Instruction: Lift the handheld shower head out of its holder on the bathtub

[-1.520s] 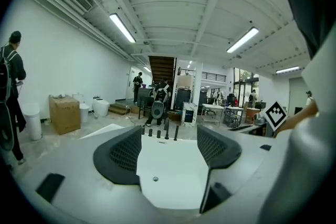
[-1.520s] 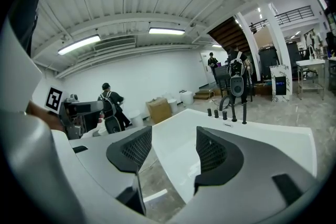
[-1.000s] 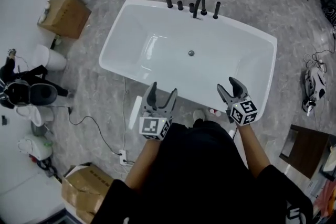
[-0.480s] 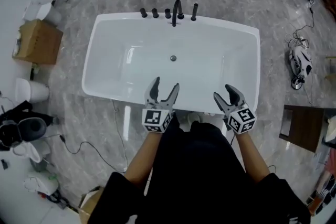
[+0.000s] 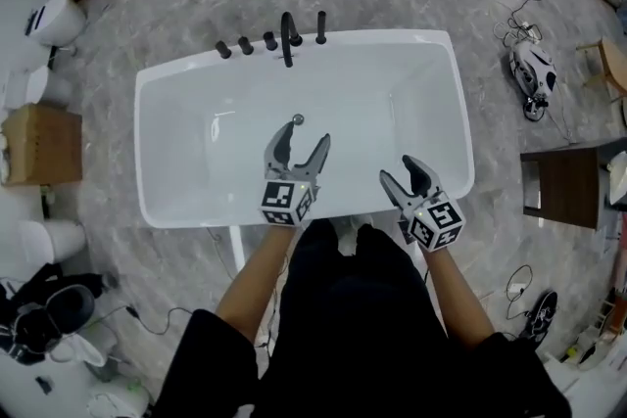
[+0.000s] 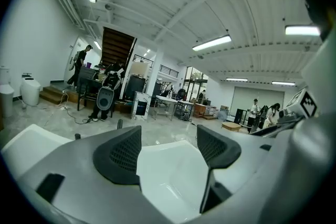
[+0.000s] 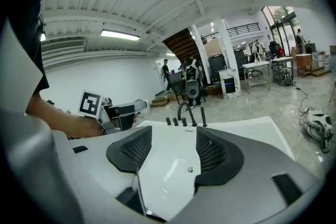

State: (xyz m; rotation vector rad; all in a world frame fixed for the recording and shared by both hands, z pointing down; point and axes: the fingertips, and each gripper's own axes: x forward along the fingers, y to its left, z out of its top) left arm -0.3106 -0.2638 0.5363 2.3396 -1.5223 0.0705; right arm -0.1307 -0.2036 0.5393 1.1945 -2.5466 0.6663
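Note:
The white bathtub (image 5: 157,142) lies crosswise below me. On its far rim stands a row of black fittings: three knobs, a curved spout (image 5: 287,34) and, at the right end, the upright black handheld shower head (image 5: 321,26) in its holder. The right gripper view shows the shower head (image 7: 203,117) beside the spout (image 7: 184,110). My left gripper (image 5: 302,137) is open over the basin near the drain (image 5: 299,119), with nothing between its jaws. My right gripper (image 5: 400,173) is open and empty above the near rim. Both are well short of the fittings.
A cardboard box (image 5: 44,144) and a toilet (image 5: 54,20) stand left of the tub. A dark wooden table (image 5: 563,186) and a white device (image 5: 534,73) with cables sit on the marble floor to the right. A person stands far off in the hall (image 6: 79,63).
I have stepped up to the tub. Both grippers moved forward, the left from the near rim to over the basin. The jaws stayed open.

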